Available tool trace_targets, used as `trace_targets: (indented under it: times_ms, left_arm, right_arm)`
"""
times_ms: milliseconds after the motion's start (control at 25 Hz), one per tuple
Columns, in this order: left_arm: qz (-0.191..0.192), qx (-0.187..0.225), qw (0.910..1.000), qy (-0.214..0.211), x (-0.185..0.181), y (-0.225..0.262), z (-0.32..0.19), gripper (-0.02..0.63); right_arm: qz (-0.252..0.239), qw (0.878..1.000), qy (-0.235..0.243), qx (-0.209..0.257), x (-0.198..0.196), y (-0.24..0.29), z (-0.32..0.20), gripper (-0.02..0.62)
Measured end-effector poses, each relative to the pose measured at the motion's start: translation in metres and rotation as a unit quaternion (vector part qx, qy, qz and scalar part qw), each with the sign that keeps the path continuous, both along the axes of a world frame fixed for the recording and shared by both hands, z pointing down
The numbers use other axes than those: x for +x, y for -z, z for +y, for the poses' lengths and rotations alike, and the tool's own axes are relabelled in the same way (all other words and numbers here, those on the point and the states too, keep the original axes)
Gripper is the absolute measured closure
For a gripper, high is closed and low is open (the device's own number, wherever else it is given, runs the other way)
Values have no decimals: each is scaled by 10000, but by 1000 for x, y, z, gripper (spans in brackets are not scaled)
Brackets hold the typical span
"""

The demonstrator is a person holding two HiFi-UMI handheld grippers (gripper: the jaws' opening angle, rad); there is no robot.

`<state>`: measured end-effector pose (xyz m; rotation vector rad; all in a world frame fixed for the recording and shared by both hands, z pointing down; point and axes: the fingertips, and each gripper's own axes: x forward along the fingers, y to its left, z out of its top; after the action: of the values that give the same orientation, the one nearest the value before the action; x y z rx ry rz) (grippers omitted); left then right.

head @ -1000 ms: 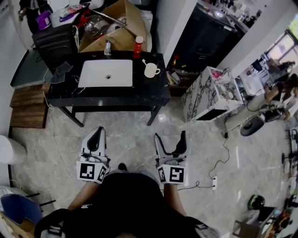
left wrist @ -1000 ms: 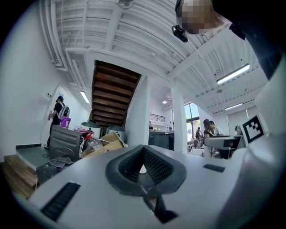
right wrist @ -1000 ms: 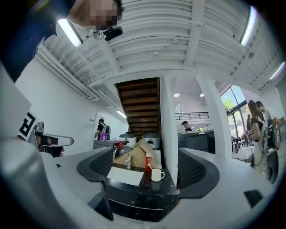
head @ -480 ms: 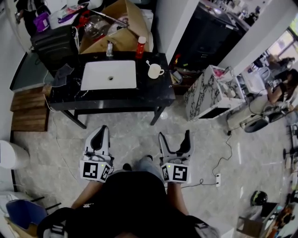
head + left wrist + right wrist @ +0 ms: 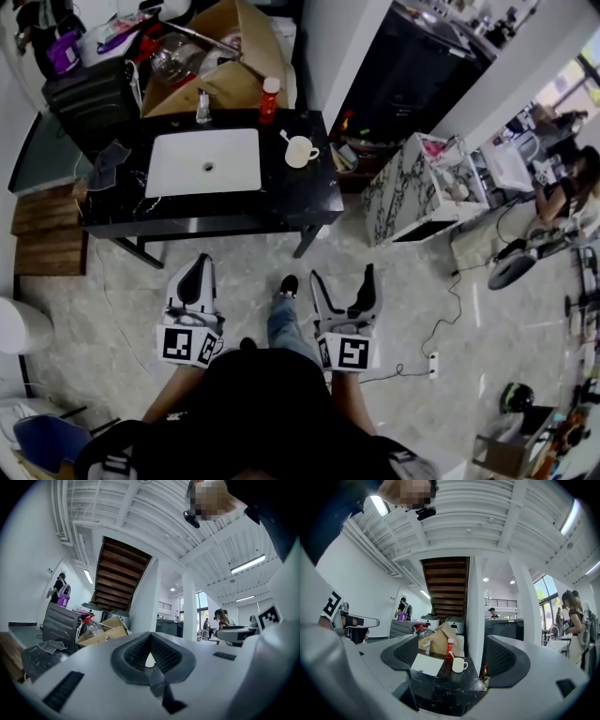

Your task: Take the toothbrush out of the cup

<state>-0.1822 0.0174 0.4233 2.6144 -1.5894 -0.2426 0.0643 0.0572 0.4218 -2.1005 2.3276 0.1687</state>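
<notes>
Head view showed the white cup point(image 5: 300, 151) on the right part of the black bench point(image 5: 281, 202), just right of the sink basin point(image 5: 204, 161), with the toothbrush point(image 5: 285, 137) leaning inside it. Nearer, over the floor point(image 5: 248, 267) and well apart from the bench, the left hand-held gripper point(image 5: 196, 267) had its jaws pressed together on nothing, and the right hand-held gripper point(image 5: 342, 277) stood wide and empty.
</notes>
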Motion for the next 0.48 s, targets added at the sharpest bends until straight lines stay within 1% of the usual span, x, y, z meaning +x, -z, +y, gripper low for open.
trace_targets:
  times_ms: [120, 240, 480]
  left_arm:
    - [-4, 4, 10000, 3, 15, -1, -20, 601]
    - [-86, 1, 10000, 13, 27, 0, -41, 603]
    - [-145, -30, 9998, 112, 54, 5, -95, 603]
  right_arm:
    - [-44, 10000, 47, 31, 12, 0, -24, 153]
    - [-63, 9999, 125, 62, 21, 0, -53, 155]
    - [-126, 9993, 357, 64, 43, 2, -117, 153]
